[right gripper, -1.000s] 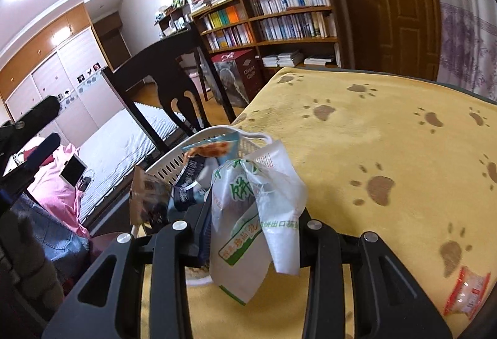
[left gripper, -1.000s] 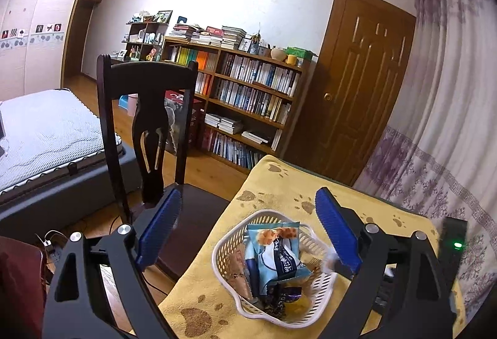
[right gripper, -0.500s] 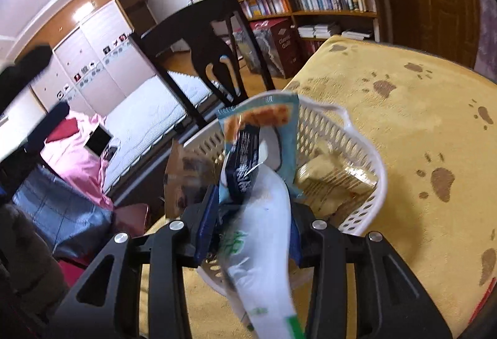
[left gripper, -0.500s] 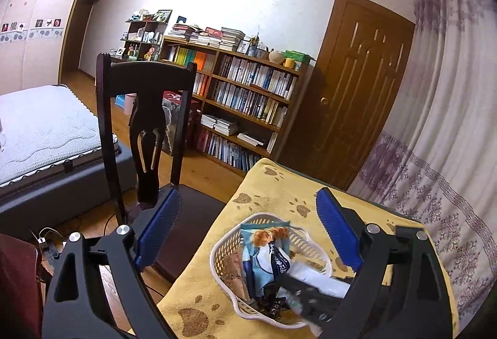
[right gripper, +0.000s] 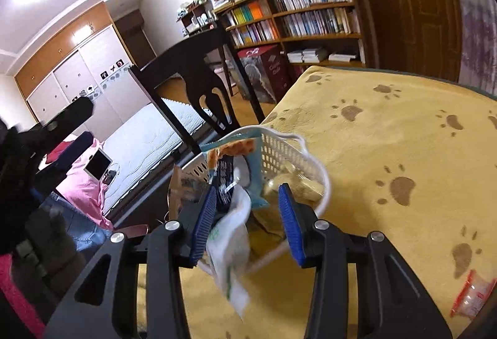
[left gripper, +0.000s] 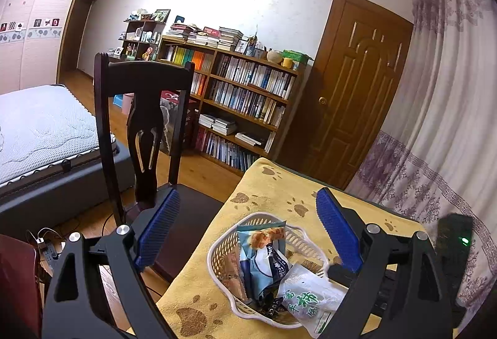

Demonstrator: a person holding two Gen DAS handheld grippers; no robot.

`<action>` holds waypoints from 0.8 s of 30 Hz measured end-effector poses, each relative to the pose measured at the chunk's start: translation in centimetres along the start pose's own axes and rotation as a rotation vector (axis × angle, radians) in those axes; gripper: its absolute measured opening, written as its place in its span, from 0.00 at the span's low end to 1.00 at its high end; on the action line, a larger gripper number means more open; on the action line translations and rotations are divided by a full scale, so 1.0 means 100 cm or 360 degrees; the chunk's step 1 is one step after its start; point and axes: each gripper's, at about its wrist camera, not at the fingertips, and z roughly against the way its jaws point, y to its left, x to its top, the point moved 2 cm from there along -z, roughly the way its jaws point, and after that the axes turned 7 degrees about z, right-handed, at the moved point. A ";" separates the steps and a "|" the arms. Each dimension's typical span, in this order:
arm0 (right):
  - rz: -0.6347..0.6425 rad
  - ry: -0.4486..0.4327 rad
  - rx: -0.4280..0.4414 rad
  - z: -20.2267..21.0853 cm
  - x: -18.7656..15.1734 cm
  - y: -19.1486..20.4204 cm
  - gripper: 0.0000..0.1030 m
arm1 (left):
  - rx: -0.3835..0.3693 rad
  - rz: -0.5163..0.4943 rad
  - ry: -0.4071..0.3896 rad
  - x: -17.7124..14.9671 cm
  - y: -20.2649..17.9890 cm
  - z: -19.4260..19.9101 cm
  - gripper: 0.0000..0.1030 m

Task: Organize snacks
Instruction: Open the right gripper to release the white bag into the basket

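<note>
Progress looks well advanced: the white perforated plastic basket (left gripper: pixel 221 249) on the yellow paw-print tablecloth (right gripper: pixel 403 140) already holds several packets, and a white packet with green lettering (left gripper: pixel 306 300) hangs over its near rim between the parted jaws of the right gripper (right gripper: pixel 245 222), which grips nothing. The left gripper (left gripper: pixel 248 233) hovers wide open, empty. One red-edged clear wrapper (right gripper: pixel 472 297) lies well apart, probably next.

Our left gripper (left gripper: pixel 245 230) hangs in the air with its blue-padded fingers (left gripper: pixel 157 227) spread wide and nothing between them. Our right gripper (right gripper: pixel 247 219) points forward and down, its jaws parted, the blue pads (right gripper: pixel 287 224) standing apart. Its left pad lies against a white-green snack packet (right gripper: pixel 231 246) without clamping it.
</note>
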 end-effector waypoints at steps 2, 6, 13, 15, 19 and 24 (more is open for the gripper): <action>0.0040 -0.0012 -0.0010 0.014 -0.013 0.001 0.41 | 0.0001 0.0000 -0.0001 -0.001 0.000 0.000 0.88; 0.0119 -0.0006 -0.0009 0.032 -0.037 0.009 0.41 | -0.0001 -0.0001 0.0001 -0.001 0.000 0.000 0.88; 0.0239 0.0057 -0.0122 0.023 -0.056 0.024 0.41 | -0.0022 -0.0025 -0.0001 -0.004 -0.006 0.003 0.88; 0.0267 0.0093 -0.0218 0.009 -0.055 0.024 0.41 | -0.0029 -0.0026 -0.0004 -0.003 -0.007 0.004 0.88; 0.0257 0.0094 -0.0291 -0.009 -0.043 0.021 0.41 | -0.0029 -0.0010 -0.0002 -0.003 -0.004 0.002 0.88; 0.0262 0.0128 -0.0381 -0.029 -0.030 0.019 0.41 | -0.0024 0.0001 0.0011 -0.004 -0.003 0.000 0.88</action>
